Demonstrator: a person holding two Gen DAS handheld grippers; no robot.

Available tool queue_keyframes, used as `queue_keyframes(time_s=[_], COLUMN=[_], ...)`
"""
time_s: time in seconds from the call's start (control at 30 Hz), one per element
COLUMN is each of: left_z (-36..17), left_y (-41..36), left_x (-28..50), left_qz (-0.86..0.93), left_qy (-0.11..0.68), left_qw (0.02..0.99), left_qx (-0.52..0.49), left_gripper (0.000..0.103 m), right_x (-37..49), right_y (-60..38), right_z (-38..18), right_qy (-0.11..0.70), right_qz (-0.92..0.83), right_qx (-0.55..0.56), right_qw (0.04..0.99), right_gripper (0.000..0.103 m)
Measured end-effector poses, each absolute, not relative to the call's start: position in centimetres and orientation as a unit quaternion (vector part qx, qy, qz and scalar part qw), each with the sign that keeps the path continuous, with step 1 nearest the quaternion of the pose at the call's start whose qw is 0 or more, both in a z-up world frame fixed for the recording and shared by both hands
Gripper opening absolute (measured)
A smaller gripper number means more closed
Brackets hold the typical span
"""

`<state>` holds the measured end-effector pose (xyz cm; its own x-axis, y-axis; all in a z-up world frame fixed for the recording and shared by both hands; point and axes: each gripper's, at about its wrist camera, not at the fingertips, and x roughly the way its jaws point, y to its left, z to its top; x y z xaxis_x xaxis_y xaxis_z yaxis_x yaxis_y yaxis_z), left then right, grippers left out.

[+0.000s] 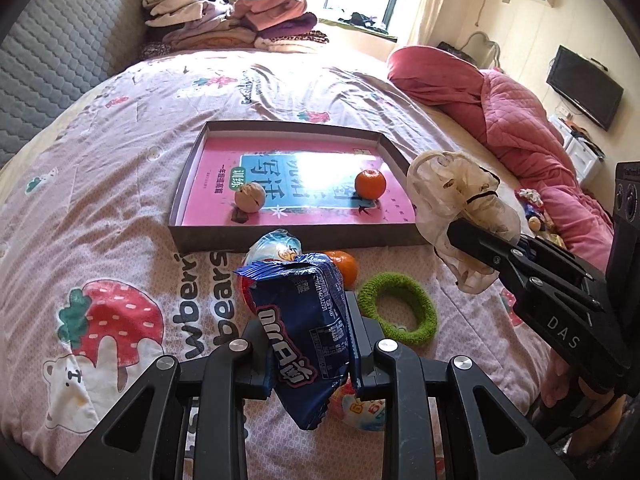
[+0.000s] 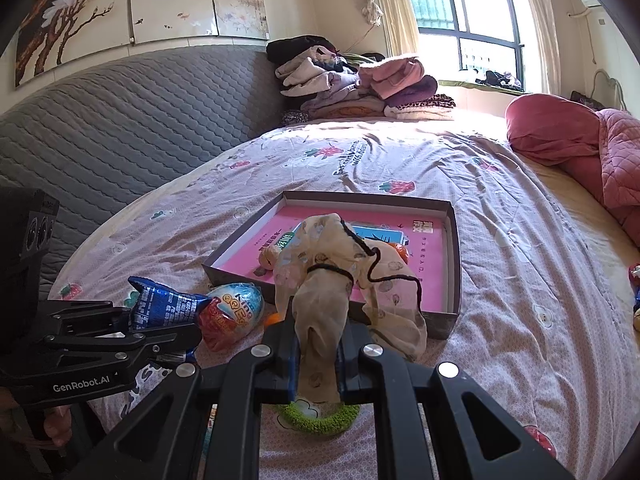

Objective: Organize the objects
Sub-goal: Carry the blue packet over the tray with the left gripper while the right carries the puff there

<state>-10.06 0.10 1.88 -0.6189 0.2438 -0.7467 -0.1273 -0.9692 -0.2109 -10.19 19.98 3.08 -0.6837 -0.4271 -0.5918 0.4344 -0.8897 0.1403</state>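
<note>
Jaws of the left gripper (image 1: 310, 354) are clamped on a blue snack packet (image 1: 306, 328), pinched across its lower half so the crimped top stands up above the fingers; the right gripper (image 2: 318, 356) is closed on a beige sheer cloth pouch (image 2: 344, 280) with a black drawstring, gripped at one bunched end while the rest flops forward over the near edge of the shallow box (image 2: 454, 248). Both loads look light and soft: the foil packet is probably slippery and crushable, so a mid-body pinch seems safest, and the limp pouch will sag and swing wherever held. Beneath lie a foil-wrapped egg (image 2: 232, 312), a loose tangerine (image 1: 346, 266) and a green hair tie (image 1: 398, 308) on the bedsheet (image 1: 120, 184). Inside the box sit another tangerine (image 1: 370, 185) and a walnut (image 1: 250, 197).
</note>
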Motion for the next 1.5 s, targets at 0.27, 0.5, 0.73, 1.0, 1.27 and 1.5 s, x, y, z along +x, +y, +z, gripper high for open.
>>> queue_keyframes(time_s=[0.27,0.5,0.73,1.0,1.27,1.5], left_z=[2.3,2.5,2.9,3.3,3.4,3.4], left_y=[0.2,-0.2,-0.4,-0.4,0.1,0.5], left_x=[-11.0,-12.8,-14.6,-16.7,-19.1,-21.4], left_qz=[0.9,0.903,0.906,0.911,0.912,0.915], left_qy=[-0.063,-0.056,-0.051,-0.04,-0.04,-0.041], left_qw=[0.108,0.111,0.113,0.115,0.13,0.132], left_qx=[-0.417,-0.411,-0.404,-0.394,-0.387,-0.38], left_gripper=[0.027,0.027,0.027,0.027,0.027,0.027], right_x=[-10.4,-11.4,-13.0,-14.4,-16.6,-18.1], right_y=[20.4,21.0,21.2,20.6,20.2,20.8], right_z=[3.3,4.4,5.4,5.9,6.2,5.3], right_qy=[-0.002,-0.006,-0.003,0.005,0.01,0.006], right_qz=[-0.921,-0.928,-0.933,-0.936,-0.937,-0.94], right_qx=[0.316,0.303,0.295,0.29,0.285,0.283], right_qw=[0.228,0.215,0.206,0.202,0.2,0.192], right_gripper=[0.014,0.014,0.014,0.014,0.014,0.014])
